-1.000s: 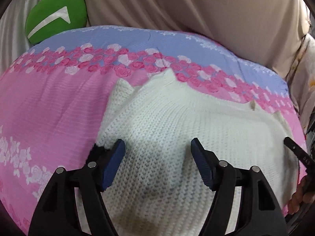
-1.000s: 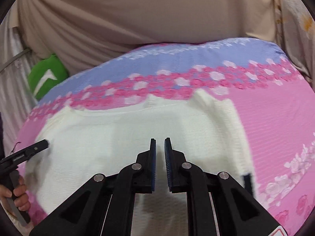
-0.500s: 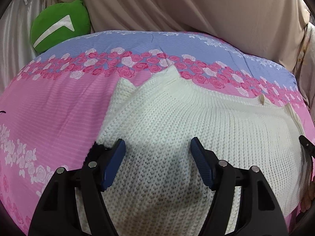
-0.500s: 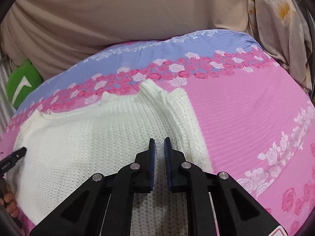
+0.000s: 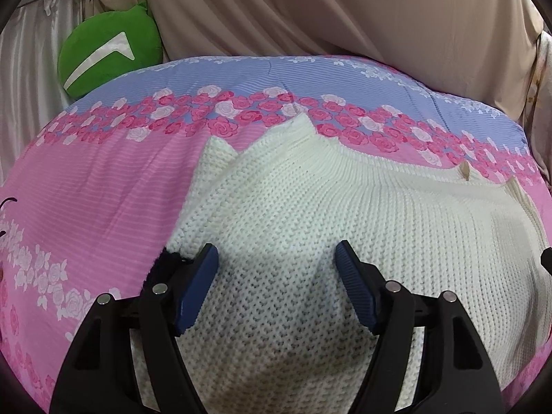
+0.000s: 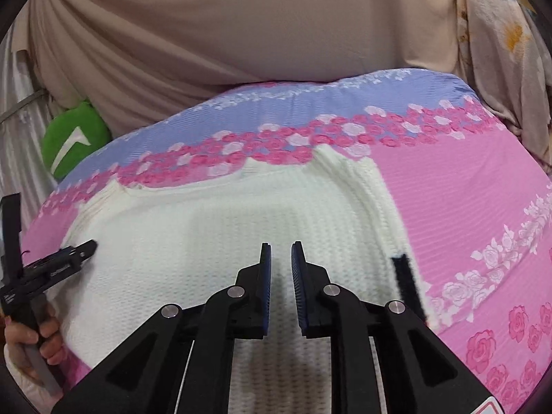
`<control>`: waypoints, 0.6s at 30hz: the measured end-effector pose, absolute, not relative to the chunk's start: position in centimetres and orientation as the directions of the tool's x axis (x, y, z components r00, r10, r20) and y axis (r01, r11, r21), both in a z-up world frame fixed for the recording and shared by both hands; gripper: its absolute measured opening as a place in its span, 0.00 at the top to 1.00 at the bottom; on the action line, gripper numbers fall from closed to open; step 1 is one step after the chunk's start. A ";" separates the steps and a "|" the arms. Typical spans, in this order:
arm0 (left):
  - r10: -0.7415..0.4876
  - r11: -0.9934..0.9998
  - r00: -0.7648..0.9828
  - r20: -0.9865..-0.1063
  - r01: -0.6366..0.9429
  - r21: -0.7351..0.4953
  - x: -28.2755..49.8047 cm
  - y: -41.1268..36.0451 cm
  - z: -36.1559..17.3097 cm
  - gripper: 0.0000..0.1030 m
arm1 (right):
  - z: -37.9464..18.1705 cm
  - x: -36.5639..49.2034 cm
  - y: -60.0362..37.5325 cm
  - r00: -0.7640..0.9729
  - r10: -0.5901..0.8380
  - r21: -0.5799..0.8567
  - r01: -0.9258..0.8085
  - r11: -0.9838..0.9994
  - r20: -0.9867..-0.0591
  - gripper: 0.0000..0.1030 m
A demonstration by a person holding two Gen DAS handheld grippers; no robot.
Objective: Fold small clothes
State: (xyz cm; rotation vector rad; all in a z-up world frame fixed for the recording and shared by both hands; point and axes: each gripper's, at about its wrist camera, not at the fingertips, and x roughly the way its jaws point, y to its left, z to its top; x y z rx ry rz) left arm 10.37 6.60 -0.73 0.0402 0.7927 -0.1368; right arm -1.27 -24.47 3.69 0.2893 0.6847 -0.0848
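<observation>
A cream knitted sweater lies flat on the pink floral bedspread; it also shows in the right wrist view. My left gripper is open and empty, hovering just above the sweater's left part. My right gripper hovers above the sweater's right part with its jaws a narrow gap apart, holding nothing. A black trim shows at the sweater's right edge, and a black bit at its left edge. The left gripper also appears at the left of the right wrist view.
A green plush cushion sits at the bed's far left corner. Beige curtains hang behind the bed. A floral cloth hangs at the far right. The bedspread has a blue band along the far edge.
The right gripper has swung back leftward over the sweater and its jaws have parted slightly. The left gripper has crept forward a little and stays open.
</observation>
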 end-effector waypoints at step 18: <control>-0.165 0.986 0.729 -0.664 0.130 -0.103 7.8 9.9 1.8 0.33 | 0.9 0.8 -15.2 0.695 0.141 0.205 0.010 0.979 -0.705 0.86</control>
